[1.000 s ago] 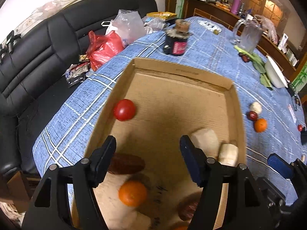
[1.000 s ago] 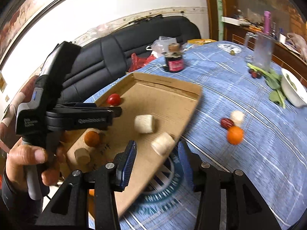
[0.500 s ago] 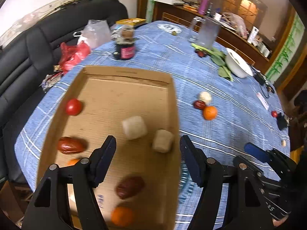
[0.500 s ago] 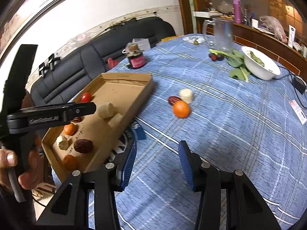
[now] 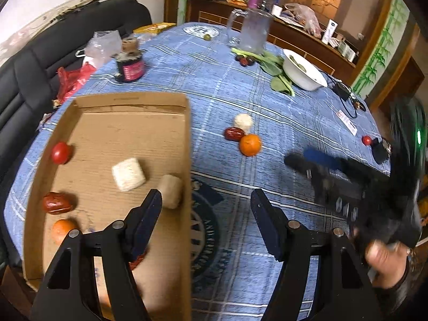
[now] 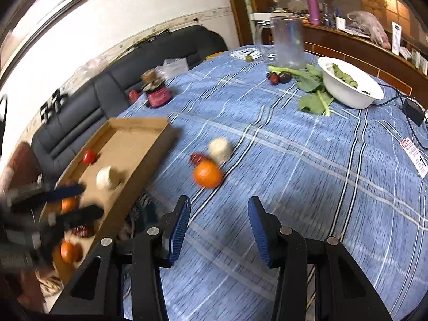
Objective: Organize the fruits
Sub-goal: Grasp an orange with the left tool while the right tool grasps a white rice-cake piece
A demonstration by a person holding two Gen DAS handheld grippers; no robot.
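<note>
A shallow cardboard box [image 5: 187, 144] [image 6: 157, 144] lies on the blue checked tablecloth. It holds a tomato [image 5: 60, 153], a red date [image 5: 56, 203], an orange [image 5: 63, 228] and two pale chunks [image 5: 129, 174]. On the cloth sit an orange [image 5: 250, 145] [image 6: 207, 174], a red date [image 5: 234, 134] [image 6: 198, 157] and a pale chunk [image 5: 243, 121] [image 6: 220, 148]. My left gripper [image 5: 206, 222] is open and empty over the box's right edge. My right gripper [image 6: 218, 227] is open and empty, short of the loose orange.
A dark jar [image 5: 130, 65], a glass pitcher [image 5: 251, 33], green leaves [image 5: 278, 77], dark fruits [image 5: 244, 60] and a white bowl [image 5: 303, 73] stand farther back. A small tomato [image 5: 366, 140] and cable lie at right. A black sofa [image 5: 18, 75] borders the left.
Both grippers swung right, away from the box toward the loose fruit on the cloth. The right gripper came closer to the orange. Both stayed open and empty.
</note>
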